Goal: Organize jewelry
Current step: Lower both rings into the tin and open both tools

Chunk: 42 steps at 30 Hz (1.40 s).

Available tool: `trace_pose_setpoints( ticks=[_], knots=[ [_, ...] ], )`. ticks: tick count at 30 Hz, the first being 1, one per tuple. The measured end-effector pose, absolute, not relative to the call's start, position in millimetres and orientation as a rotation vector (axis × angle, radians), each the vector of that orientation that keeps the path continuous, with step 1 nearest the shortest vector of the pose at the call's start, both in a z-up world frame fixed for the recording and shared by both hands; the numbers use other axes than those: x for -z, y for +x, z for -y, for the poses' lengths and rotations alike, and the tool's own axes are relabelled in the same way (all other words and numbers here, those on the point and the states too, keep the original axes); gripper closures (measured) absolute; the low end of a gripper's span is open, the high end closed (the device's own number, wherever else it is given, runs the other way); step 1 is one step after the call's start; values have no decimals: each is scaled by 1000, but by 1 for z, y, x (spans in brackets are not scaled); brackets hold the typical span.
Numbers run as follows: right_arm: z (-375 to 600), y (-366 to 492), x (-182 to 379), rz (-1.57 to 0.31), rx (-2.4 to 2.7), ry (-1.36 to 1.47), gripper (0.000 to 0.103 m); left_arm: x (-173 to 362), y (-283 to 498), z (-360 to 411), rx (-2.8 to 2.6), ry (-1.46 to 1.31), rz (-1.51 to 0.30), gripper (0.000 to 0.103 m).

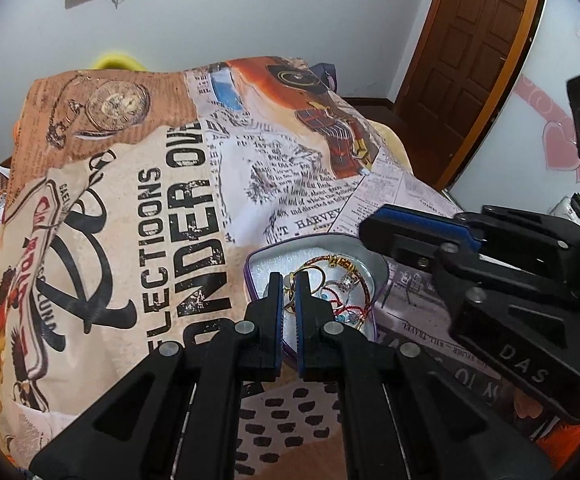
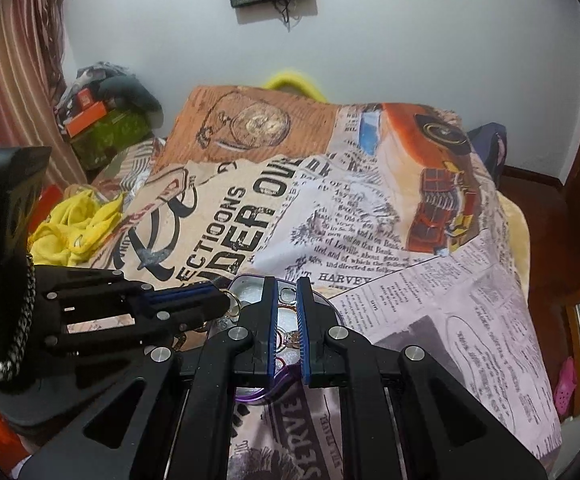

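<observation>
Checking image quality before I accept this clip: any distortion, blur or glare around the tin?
Left wrist view: strong fisheye bending, dark corner vignette; purple-rimmed silver heart tin sharp, mild sheen, jewellery legible. Right wrist view: same distortion; tin mostly blocked by both grippers; yellow object behind the bed looks soft.

The bed carries a printed newspaper-pattern bedspread (image 1: 138,208). A purple-rimmed tin (image 1: 258,258) lies directly on it; yellow cloth (image 2: 70,232) lies beyond the tin, leftward.

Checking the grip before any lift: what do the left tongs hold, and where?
The left tongs pinch a thin gold ring at its rim, low over the heart-shaped purple tin. Contact isn't fully visible.
</observation>
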State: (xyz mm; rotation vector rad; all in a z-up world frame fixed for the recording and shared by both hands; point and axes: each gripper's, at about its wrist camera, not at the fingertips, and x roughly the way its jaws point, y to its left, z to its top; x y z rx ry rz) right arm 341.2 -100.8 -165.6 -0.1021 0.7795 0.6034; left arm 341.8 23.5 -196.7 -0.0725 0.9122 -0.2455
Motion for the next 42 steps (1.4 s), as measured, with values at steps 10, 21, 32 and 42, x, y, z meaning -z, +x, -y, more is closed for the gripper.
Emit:
trace_pose_setpoints(
  ticks=[10,21,32,42],
  knots=[
    [95,352,180,-853,-623,-98,95,201,342,-20,277,-62,-920,99],
    [88,351,181,-857,-627,-111,95,202,341,-28,272,-86,-940,94],
    [84,352,185,-888,-641,-112,95,192,332,-50,195,-81,-907,93],
    [85,343,174,-870,-633,-109,85,174,319,-62,152,-88,-871,93]
  ],
)
